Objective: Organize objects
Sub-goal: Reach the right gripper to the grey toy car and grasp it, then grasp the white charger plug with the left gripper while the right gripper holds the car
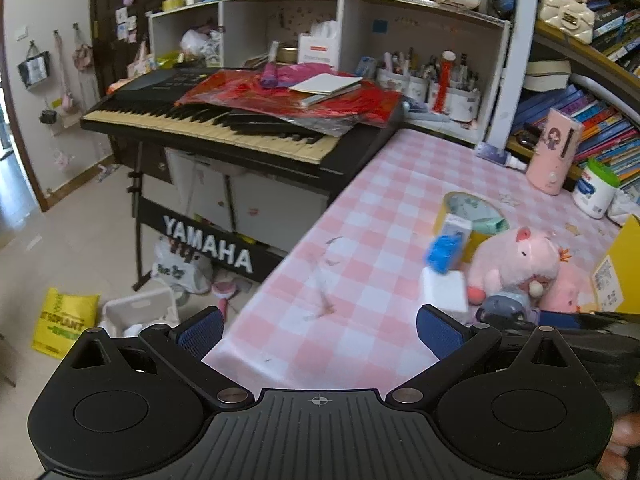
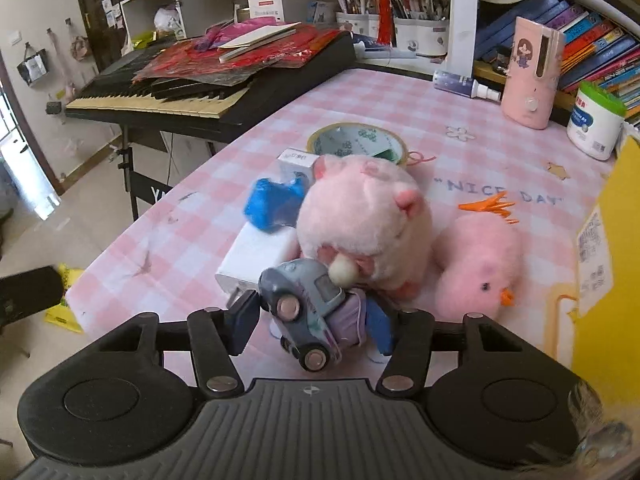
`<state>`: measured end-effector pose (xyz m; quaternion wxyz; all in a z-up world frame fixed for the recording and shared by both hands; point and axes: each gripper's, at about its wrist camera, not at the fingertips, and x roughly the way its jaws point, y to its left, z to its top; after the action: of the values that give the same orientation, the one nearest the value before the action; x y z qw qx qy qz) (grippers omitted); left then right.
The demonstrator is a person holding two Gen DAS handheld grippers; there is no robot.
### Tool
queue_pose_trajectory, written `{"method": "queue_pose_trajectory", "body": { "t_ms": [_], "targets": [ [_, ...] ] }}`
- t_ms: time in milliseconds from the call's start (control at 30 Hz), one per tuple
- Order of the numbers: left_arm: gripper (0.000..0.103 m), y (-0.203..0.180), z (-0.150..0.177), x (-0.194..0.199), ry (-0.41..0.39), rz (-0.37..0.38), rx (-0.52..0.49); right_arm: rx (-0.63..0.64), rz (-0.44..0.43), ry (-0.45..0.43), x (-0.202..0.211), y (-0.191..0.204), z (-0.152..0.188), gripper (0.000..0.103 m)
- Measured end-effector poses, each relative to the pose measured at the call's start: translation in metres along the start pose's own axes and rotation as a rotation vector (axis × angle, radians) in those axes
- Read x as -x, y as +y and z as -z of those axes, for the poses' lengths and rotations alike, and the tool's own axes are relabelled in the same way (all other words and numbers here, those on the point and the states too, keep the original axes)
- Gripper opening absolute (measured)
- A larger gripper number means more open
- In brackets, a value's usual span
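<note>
My right gripper (image 2: 314,320) is shut on a grey-lilac toy car (image 2: 306,306), tilted on its side between the blue pads just above the pink checked table (image 2: 360,92). Behind the car lie a pink pig plush (image 2: 360,212), a pink chick plush (image 2: 480,264), a white block (image 2: 256,256), a blue crumpled thing (image 2: 272,200), a small white box (image 2: 296,160) and a tape roll (image 2: 356,140). My left gripper (image 1: 320,332) is open and empty over the table's left edge; the pig plush (image 1: 516,256), white block (image 1: 444,290) and toy car (image 1: 506,306) lie to its right.
A Yamaha keyboard (image 1: 224,128) piled with red papers stands left of the table. Shelves with pen cups (image 2: 416,28) and books (image 2: 592,40) line the back. A pink dispenser (image 2: 528,72), white tub (image 2: 596,120), spray bottle (image 2: 464,82) and yellow box (image 2: 612,260) stand at the right.
</note>
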<state>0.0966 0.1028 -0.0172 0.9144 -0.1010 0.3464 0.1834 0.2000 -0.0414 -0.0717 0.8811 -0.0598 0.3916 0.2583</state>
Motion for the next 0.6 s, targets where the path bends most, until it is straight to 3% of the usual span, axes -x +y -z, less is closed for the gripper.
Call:
{"method": "queue_pose_trajectory", "body": {
  "t_ms": [200,267,333,400,600],
  "targets": [
    [0.100,-0.035,-0.007,-0.035,0.061,0.080,-0.024,-0.042,0.041,0.013,0.035,-0.030,0.006,0.048],
    [0.093,-0.050,-0.009,-0.049,0.085,0.090,-0.074,-0.025,0.055,0.016,0.042,-0.034,0.012,0.048],
    [0.076,-0.065,-0.011,-0.064,0.110,0.100,-0.121,-0.013,0.057,0.014,0.048,-0.038,0.018,0.047],
    [0.065,-0.075,-0.011,-0.078,0.136,0.111,-0.144,-0.002,0.044,0.013,0.052,-0.041,0.023,0.047],
    [0.043,-0.098,-0.010,-0.107,0.194,0.141,-0.194,0.022,0.017,-0.002,0.062,-0.041,0.027,0.047]
  ]
}}
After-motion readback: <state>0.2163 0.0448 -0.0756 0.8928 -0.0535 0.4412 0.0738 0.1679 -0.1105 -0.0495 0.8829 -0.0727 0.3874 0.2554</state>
